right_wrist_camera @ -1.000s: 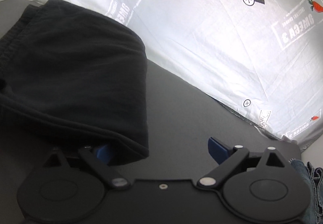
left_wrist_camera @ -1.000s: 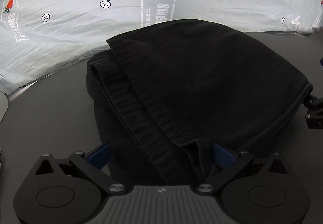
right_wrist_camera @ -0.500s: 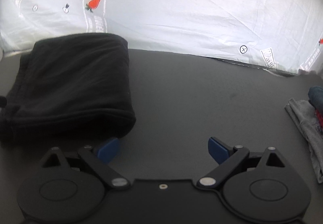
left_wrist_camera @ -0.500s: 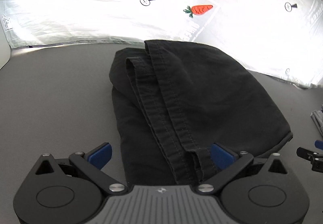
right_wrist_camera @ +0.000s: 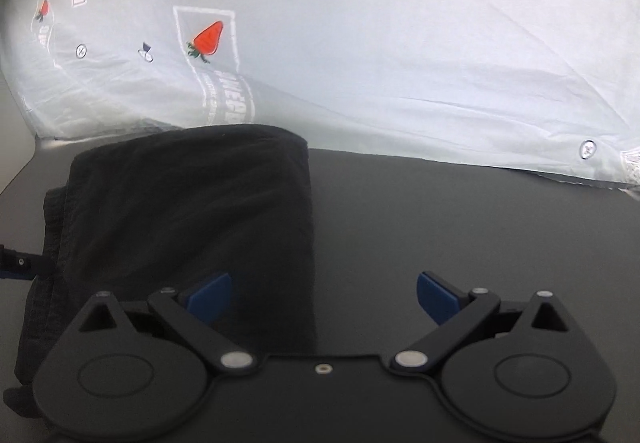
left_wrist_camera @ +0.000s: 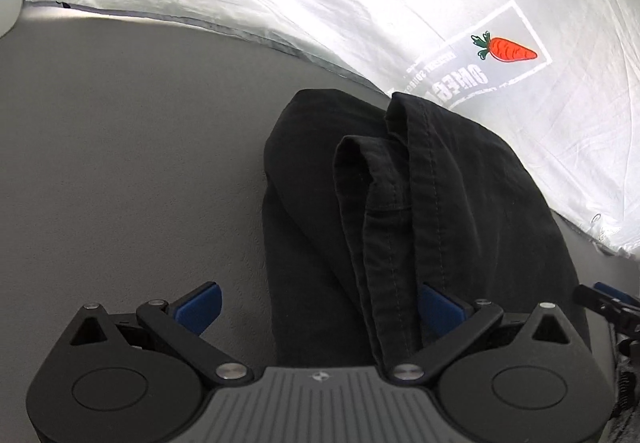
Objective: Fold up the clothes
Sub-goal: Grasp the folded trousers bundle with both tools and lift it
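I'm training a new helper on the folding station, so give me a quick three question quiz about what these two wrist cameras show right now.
1. True or false: the left tool has its fingers spread open.
2. Multiple choice: the black garment is A) hanging in the air, B) lying folded on the dark grey table, C) spread flat and unfolded.
3. Fill in: the white printed sheet behind the garment shows an orange ____.

Key
1. True; both blue pads stand wide apart, with the garment's stitched edges running between them.
2. B; the right tool is also open at its near edge.
3. Carrot.
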`<control>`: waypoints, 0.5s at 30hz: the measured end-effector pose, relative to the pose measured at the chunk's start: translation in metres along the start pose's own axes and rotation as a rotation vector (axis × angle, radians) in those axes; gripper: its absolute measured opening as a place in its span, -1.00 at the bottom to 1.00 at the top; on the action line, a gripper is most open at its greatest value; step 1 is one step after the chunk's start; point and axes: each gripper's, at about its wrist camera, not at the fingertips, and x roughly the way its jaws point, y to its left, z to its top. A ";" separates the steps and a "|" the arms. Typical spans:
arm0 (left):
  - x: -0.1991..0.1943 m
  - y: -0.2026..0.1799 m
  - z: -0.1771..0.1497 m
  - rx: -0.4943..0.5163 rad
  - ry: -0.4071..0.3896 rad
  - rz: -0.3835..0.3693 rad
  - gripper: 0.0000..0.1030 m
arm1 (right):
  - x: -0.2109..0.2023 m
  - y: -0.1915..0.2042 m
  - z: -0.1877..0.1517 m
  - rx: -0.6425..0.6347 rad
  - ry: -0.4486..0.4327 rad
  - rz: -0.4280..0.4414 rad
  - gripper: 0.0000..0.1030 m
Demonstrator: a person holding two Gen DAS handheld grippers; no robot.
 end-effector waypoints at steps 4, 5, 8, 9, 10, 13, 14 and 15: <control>0.025 0.012 0.009 -0.115 0.055 -0.133 1.00 | 0.041 0.009 0.009 -0.008 0.078 0.116 0.96; 0.028 0.012 0.010 -0.131 0.048 -0.157 1.00 | 0.051 0.009 0.010 0.012 0.104 0.151 0.96; 0.031 0.010 0.011 -0.194 0.016 -0.174 0.98 | 0.079 0.002 0.017 0.135 0.207 0.255 0.91; 0.031 0.009 0.010 -0.212 0.001 -0.169 0.98 | 0.084 -0.001 0.018 0.180 0.233 0.282 0.80; 0.029 0.006 0.008 -0.214 -0.010 -0.157 0.96 | 0.084 -0.002 0.019 0.204 0.247 0.298 0.68; 0.020 -0.006 0.003 -0.200 -0.028 -0.117 0.53 | 0.055 0.024 0.018 0.086 0.188 0.213 0.13; 0.015 -0.011 0.002 -0.188 -0.035 -0.096 0.42 | 0.044 0.035 0.018 0.039 0.163 0.176 0.05; 0.010 -0.016 0.001 -0.173 -0.041 -0.092 0.22 | 0.032 0.047 0.017 -0.009 0.135 0.135 -0.06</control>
